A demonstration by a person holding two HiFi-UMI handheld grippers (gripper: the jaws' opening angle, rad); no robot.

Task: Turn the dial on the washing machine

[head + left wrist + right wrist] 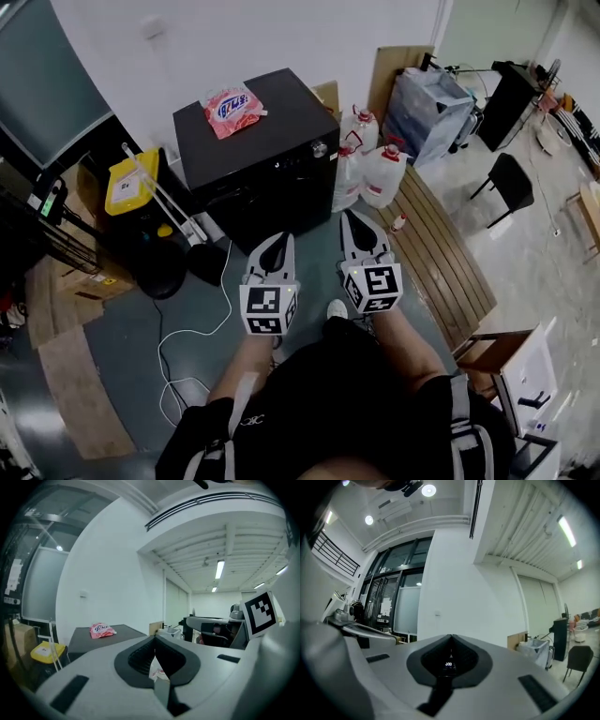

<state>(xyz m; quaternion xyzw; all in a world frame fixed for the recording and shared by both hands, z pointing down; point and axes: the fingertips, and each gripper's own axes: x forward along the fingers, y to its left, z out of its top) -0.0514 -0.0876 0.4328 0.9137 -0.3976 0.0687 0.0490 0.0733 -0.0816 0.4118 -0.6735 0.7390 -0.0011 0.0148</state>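
The black washing machine [253, 141] stands against the white wall, with a silver dial [320, 148] at the right end of its front panel. Both grippers are held level in front of it, short of the panel. My left gripper [280, 239] is shut and empty, pointing at the machine's lower front. In the left gripper view its tips [154, 638] meet, with the machine's top [93, 641] beyond. My right gripper [351, 216] is also shut and empty, its tip below the dial. In the right gripper view its tips [451, 637] meet, and lit digits [450, 664] glow through the gap.
A pink bag [232, 110] lies on the machine's top. Large water jugs [382, 175] stand right of the machine beside a slatted wooden platform [441, 253]. A yellow container [129, 183] and a black bin are on the left. A white cable [187, 347] runs over the floor.
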